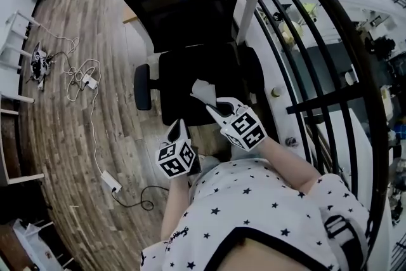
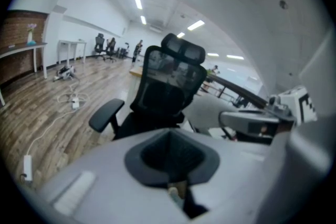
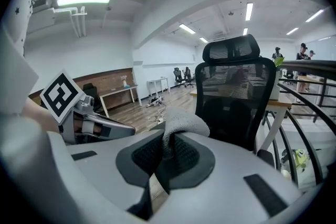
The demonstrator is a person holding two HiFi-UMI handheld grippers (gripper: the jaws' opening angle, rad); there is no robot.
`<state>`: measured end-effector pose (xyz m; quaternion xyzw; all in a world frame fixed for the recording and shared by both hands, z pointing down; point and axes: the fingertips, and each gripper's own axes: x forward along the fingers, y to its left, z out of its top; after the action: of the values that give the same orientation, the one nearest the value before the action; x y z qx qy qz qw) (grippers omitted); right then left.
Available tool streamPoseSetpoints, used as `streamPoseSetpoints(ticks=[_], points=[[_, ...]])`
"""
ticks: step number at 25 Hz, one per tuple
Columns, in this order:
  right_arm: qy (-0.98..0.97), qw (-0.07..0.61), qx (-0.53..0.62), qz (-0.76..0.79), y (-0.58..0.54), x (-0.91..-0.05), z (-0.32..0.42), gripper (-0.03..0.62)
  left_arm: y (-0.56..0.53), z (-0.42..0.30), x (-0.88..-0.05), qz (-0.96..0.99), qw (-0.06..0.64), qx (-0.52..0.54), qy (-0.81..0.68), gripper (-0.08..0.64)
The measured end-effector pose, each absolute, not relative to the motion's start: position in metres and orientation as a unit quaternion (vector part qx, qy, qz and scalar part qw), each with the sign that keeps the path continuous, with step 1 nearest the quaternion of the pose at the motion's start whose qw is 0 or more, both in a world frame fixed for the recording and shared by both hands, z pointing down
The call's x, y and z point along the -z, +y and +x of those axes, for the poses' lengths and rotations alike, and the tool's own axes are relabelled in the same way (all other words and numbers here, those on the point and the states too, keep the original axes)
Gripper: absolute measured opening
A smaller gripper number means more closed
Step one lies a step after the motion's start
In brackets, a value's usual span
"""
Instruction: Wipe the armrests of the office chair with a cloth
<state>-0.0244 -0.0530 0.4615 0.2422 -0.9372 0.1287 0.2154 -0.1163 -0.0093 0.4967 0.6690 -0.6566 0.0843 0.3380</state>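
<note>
Wood floor (image 1: pixel 60 143) w/ cables (image 1: pixel 81 76), office rm

Right gripper (image 3: pixel 167 157): jaws clamped on pale grey knitted cloth (image 3: pixel 181 124). Cloth pinched between dark ribbed finger pads (image 3: pixel 137 157); bunched top bulges above fingertips, leans over right finger.

Beyond fingertips, slightly right: black mesh-backed office chair (image 3: pixel 236 107), padded headrest on top, front toward fingers (dark patch just past right finger may be armrest; cannot tell).

Left of left finger: left gripper (image 3: pixel 126 132), grey snout level, black-and-white marker cube at rear.

Behind chair: light wooden desk (image 3: pixel 290 103). Right of right finger: black curved metal railing (image 3: pixel 310 99).
</note>
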Motion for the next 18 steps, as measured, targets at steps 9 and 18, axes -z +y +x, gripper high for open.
streamPoseSetpoints(ticks=[9,18], points=[[-0.930,0.214,-0.139,0.264,-0.111,-0.469,0.031,0.031,-0.050,-0.071,-0.501,0.671,0.342,-0.094,-0.651,0.006],[-0.922,0.223,-0.141,0.282,-0.165,-0.483,0.081,0.031,-0.084,-0.030,-0.515,0.672,0.353,-0.106,-0.643,0.006]])
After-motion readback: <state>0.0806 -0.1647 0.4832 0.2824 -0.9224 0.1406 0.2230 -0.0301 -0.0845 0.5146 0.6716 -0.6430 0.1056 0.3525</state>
